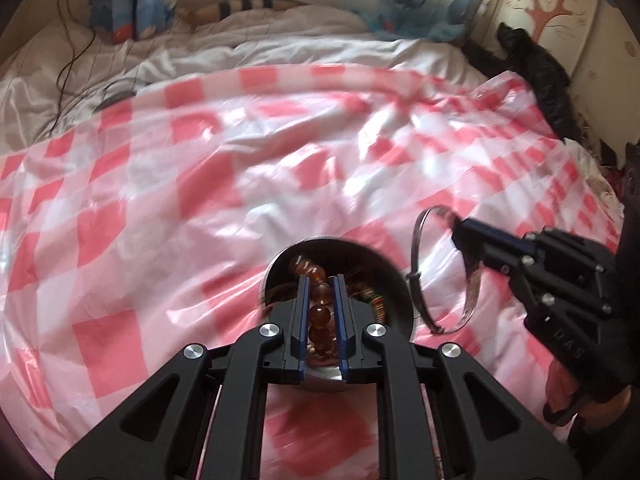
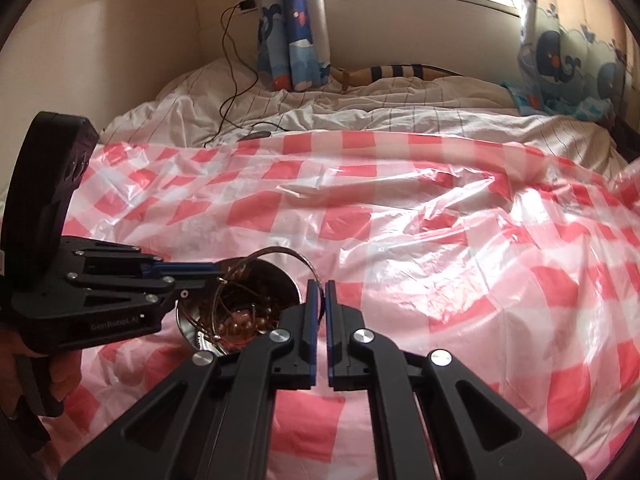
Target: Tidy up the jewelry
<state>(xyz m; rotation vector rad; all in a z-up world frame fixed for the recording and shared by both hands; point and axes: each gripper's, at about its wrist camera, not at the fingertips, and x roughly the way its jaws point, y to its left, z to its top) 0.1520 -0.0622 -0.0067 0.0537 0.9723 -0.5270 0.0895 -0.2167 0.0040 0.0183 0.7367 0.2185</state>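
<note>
A shiny metal bowl [image 1: 384, 268] sits on the red-and-white checked plastic sheet and holds tangled jewelry; it also shows in the right wrist view [image 2: 280, 280]. My left gripper [image 1: 319, 280] is over the bowl, its jaws narrowly apart around a strand of amber beads [image 1: 320, 314]; I cannot tell if they grip it. My right gripper [image 2: 319, 285] is shut on a thin silver bangle [image 1: 418, 256], held just right of the bowl. The bangle's band [image 2: 280, 251] arcs over the bowl's far rim in the right wrist view.
The checked sheet [image 2: 440, 240] covers a bed with white striped bedding [image 2: 360, 112]. A black cable [image 2: 232, 80] trails across the bedding at the back. Whale-print curtains [image 2: 288, 20] hang by the wall. A dark cloth [image 1: 532, 80] lies at the bed's right edge.
</note>
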